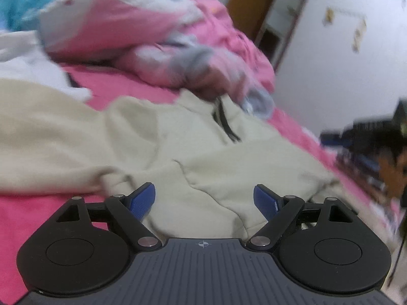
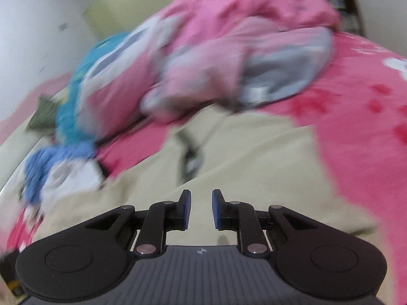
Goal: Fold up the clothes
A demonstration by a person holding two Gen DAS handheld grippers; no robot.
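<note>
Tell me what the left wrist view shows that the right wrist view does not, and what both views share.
Only the left wrist view shows the brown door, the paper notes on the white wall, and part of a person at the right edge. Only the right wrist view shows the blue cloth beside a dark green item. Both show the cream sweatshirt with its dark zipper, lying on the pink bedsheet, and the pink pile behind it. The left gripper is open wide; the right gripper is open narrowly.

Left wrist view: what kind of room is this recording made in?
Most likely a bedroom: a bed with a pink sheet, rumpled pink bedding piled beyond a cream hoodie, and a wooden door in a white wall.
</note>
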